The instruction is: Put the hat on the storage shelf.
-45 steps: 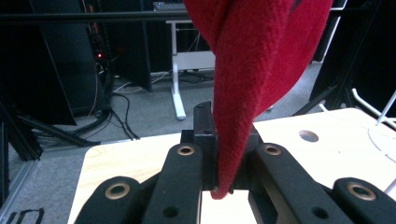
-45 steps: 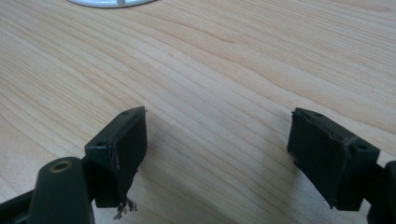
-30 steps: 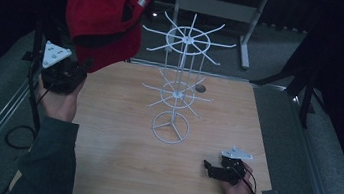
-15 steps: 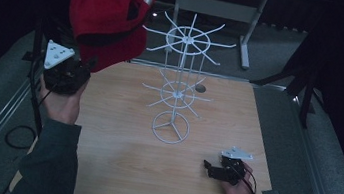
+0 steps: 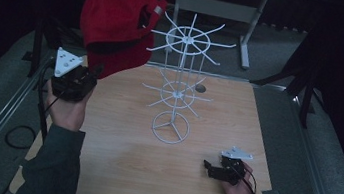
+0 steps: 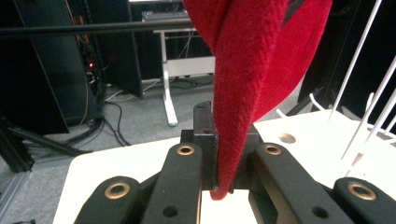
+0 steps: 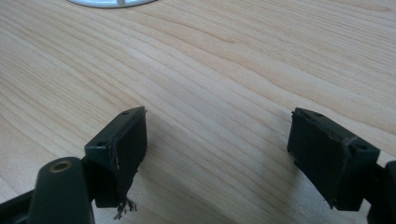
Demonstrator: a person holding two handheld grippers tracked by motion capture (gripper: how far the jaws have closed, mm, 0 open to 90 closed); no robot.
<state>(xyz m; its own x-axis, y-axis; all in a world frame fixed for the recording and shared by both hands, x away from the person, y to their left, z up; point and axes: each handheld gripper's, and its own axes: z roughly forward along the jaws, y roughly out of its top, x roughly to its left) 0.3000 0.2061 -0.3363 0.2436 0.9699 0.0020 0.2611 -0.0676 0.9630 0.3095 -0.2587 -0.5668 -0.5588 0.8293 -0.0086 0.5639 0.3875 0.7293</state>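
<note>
Overhead, left gripper point(image 5: 96, 71) raised left of white wire rack point(image 5: 176, 95), jaws clamped on brim of red cap point(image 5: 114, 24) (cap rising above jaws); right gripper point(image 5: 209, 166) low by rack base, jaws apart, holding nothing.

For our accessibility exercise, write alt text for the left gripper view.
A red cap hangs pinched by its brim between the left tool's closed black jaws. Behind it are a pale table, white wires of a rack at right, and a dark room.
</note>
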